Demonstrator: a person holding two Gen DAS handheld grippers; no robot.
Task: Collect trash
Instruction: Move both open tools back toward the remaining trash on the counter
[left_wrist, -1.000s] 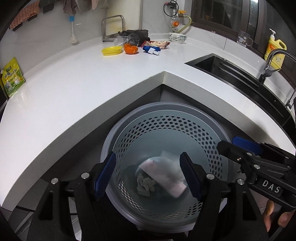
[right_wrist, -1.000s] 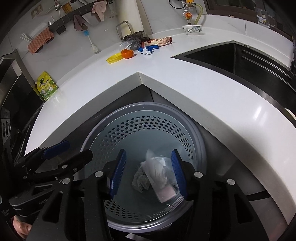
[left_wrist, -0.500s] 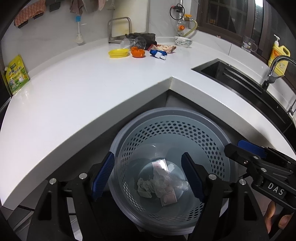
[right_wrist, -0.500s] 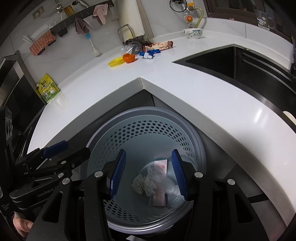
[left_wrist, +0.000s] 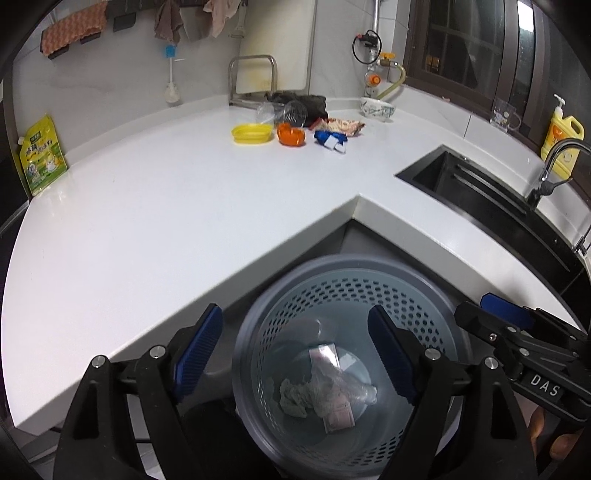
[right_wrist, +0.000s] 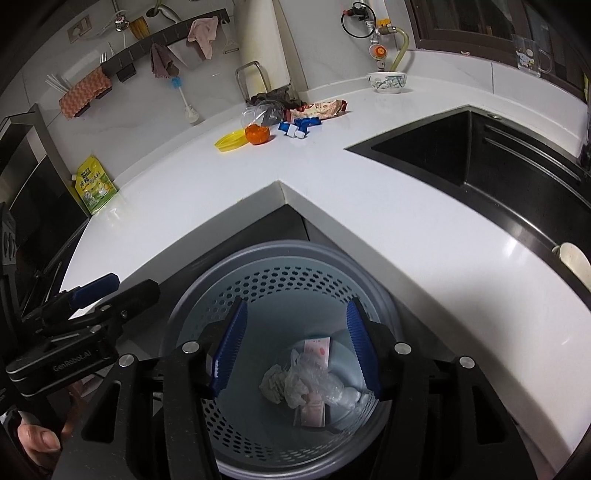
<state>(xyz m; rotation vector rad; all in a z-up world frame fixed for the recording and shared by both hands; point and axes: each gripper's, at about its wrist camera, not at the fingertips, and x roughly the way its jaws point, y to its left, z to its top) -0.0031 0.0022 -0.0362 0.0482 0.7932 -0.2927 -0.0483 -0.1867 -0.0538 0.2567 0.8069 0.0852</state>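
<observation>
While both claws (left_wrist: 295, 354) (right_wrist: 295, 347) hang released, freshly widened, crumpled plastic trash (right_wrist: 314, 384) lies in the perforated grey bin (right_wrist: 258, 284).

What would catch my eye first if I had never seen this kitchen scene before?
Probably the round grey perforated plastic waste bin tucked under the corner of the white stone countertop, with crumpled paper and clear plastic wrappers lying at its bottom. Next, the bright litter at the counter's back: a yellow plastic lid, an orange plastic cup and blue-and-white packets.
</observation>
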